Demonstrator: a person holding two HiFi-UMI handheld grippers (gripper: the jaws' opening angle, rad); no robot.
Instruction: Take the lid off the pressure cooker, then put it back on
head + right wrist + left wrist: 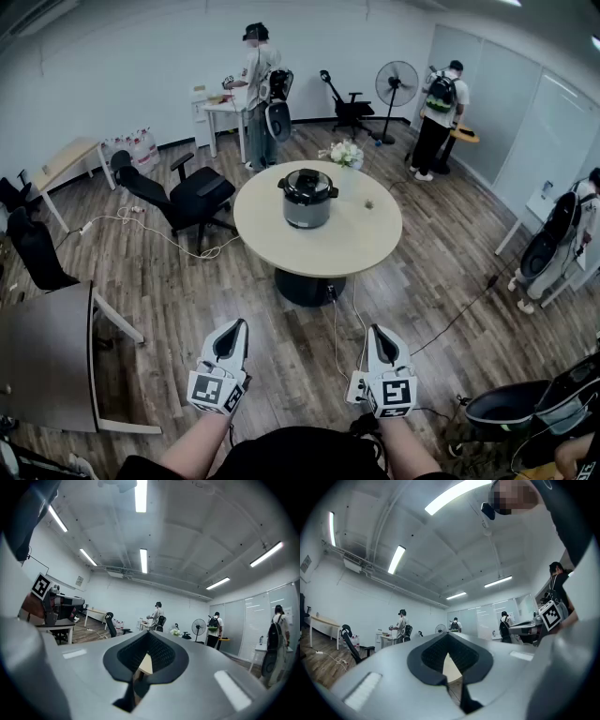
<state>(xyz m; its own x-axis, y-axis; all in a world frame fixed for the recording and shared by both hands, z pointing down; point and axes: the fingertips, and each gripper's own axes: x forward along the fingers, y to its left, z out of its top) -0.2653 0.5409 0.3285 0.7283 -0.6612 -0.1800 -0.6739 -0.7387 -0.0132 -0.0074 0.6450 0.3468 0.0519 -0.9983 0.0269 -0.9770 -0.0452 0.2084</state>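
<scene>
Standing off from the cooker, both grippers closed

You hold the left gripper (236, 328) and the right gripper (378, 333) side by side near your body, both pointing roughly level. Each has its jaws pressed together with nothing between them; each gripper view shows only a sliver of tabletop through its closed jaws.

The pressure cooker (307, 199) stands well ahead of both grippers, about midway between their lines, on the round table (367, 246). Its lid (307, 179) sits on top, so by the look of it the first step, taking the lid off, has not begun.

Your next move is most likely the approach: cross the bare floor ahead until the cooker is within reach, then open the jaws before going for the lid. A cable (336, 323) trails from the table base across the floor just ahead of your right gripper, so mind your footing.
</scene>
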